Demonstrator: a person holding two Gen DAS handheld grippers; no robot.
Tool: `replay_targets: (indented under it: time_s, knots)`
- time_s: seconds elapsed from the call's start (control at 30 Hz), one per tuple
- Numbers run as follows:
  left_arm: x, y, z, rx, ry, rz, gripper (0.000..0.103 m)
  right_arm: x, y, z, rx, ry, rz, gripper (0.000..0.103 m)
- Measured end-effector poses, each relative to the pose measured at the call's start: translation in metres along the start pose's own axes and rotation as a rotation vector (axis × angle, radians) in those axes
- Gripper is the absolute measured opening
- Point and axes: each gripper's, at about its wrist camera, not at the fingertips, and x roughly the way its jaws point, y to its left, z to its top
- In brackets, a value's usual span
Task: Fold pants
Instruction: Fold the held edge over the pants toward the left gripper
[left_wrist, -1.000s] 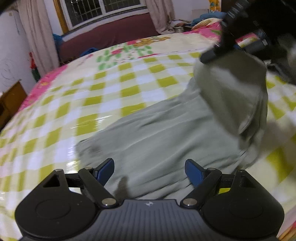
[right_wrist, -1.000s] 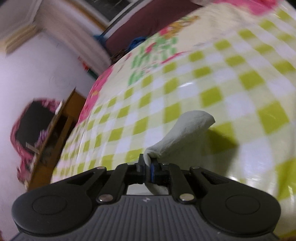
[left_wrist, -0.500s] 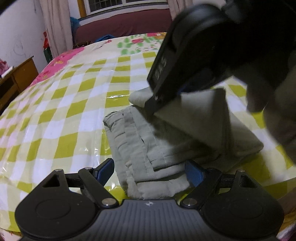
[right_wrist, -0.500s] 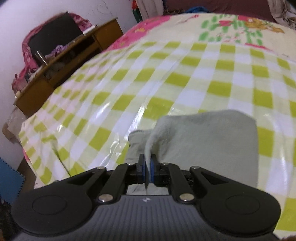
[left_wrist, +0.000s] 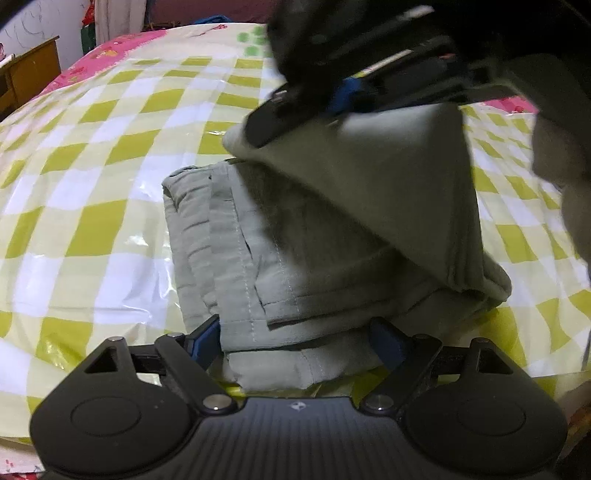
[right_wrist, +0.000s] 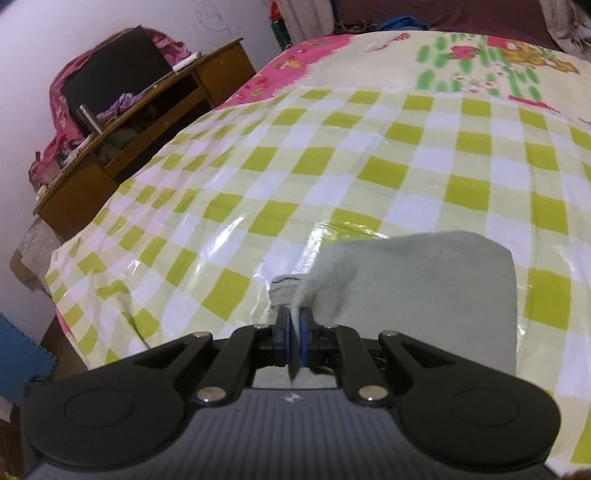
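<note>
A bed (right_wrist: 332, 177) covered by a glossy sheet of yellow-green and white checks, with a pink cartoon border at its far end, fills both views. On the bed, near its front edge, lie the grey-green pants (left_wrist: 266, 266), partly folded: the gathered waistband and pocket seams lie flat on the sheet, and a fold of cloth rises over them up to the right claw. To the left of the bed stands a brown wooden desk (right_wrist: 122, 147) with open shelves, cluttered with pink cloth and small items, against a pale wall. The right claw (right_wrist: 294, 334) is closed tight on an edge of the pants, a thin ridge of cloth pinched between its blue pads, and it holds that fold above the part lying on the bed; from the left wrist view it appears as a dark, blurred shape above the pants. The left claw (left_wrist: 295, 341) stands wide open at the near edge of the pants, its blue fingers (left_wrist: 207, 339) on either side of the folded hem, gripping nothing.
</note>
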Motion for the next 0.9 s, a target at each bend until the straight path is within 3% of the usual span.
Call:
replay_targets:
  time_s: [0.27, 0.47, 0.63, 0.73, 0.83, 0.9]
  knots:
    - [-0.005, 0.012, -0.003, -0.046, -0.039, -0.047, 0.096, 0.015, 0.025, -0.001, -0.048, 0.033, 0.033, 0.005]
    - [-0.021, 0.015, -0.008, -0.059, -0.120, -0.031, 0.096, 0.020, 0.000, 0.012, -0.008, 0.040, -0.132, 0.017]
    - [-0.036, 0.008, -0.013, -0.036, -0.165, 0.002, 0.096, 0.033, 0.001, 0.008, -0.006, 0.085, -0.117, 0.037]
    - [-0.038, 0.002, -0.012, -0.004, -0.163, 0.018, 0.096, 0.045, 0.008, 0.007, -0.050, 0.118, -0.138, 0.042]
    - [-0.038, -0.001, -0.011, 0.008, -0.160, 0.021, 0.096, 0.057, 0.010, 0.006, -0.134, 0.144, -0.214, 0.041]
    - [-0.038, -0.001, -0.011, 0.009, -0.161, 0.023, 0.096, 0.057, 0.000, 0.005, -0.126, 0.148, -0.226, 0.037]
